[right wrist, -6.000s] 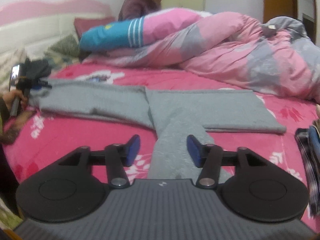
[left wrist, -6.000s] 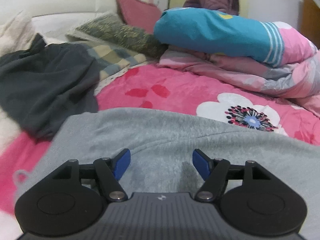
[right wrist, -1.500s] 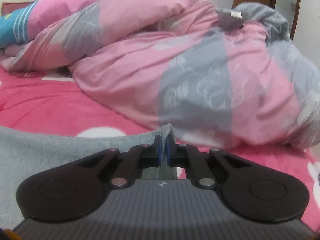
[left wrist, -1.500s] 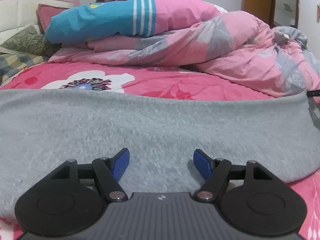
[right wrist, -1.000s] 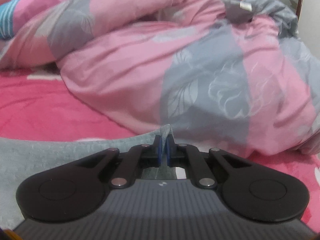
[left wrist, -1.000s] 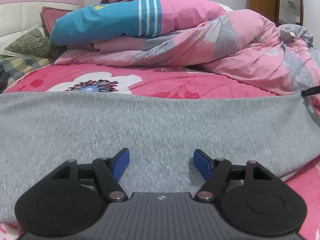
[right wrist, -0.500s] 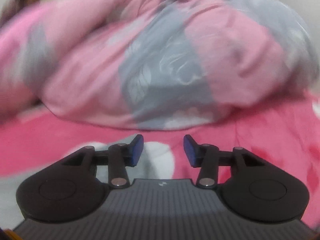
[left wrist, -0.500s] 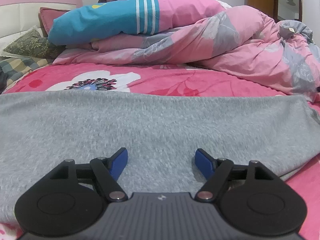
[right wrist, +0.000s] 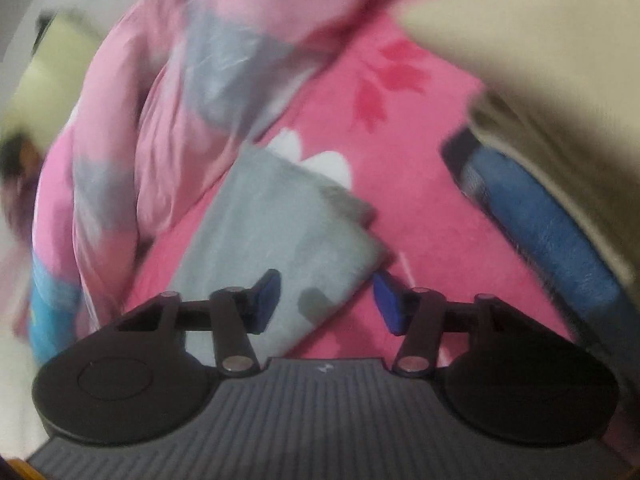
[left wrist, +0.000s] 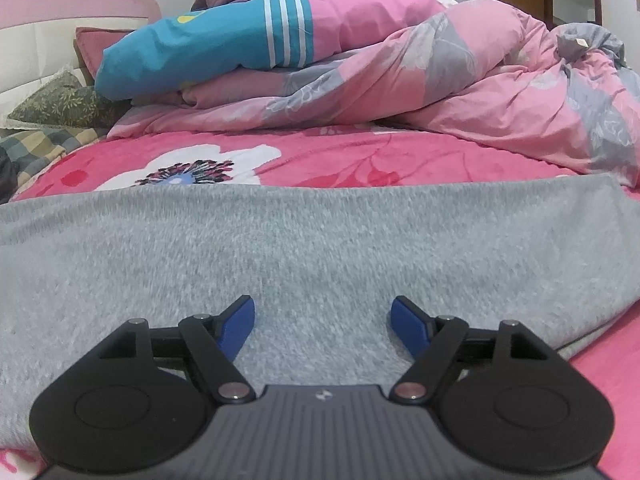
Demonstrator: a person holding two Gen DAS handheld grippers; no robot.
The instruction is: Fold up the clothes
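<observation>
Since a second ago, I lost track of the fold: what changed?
The right gripper let go of the grey garment, rolled and swung away; its jaws are now closing slightly, empty. The left gripper stayed open over the garment, which lies flat on the bed.

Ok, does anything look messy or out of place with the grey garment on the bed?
Mostly tidy: the grey garment lies flat on the pink bedspread. In the blurred right wrist view, one corner of its upper layer looks askew and bunched, not squared with the layer beneath.
</observation>
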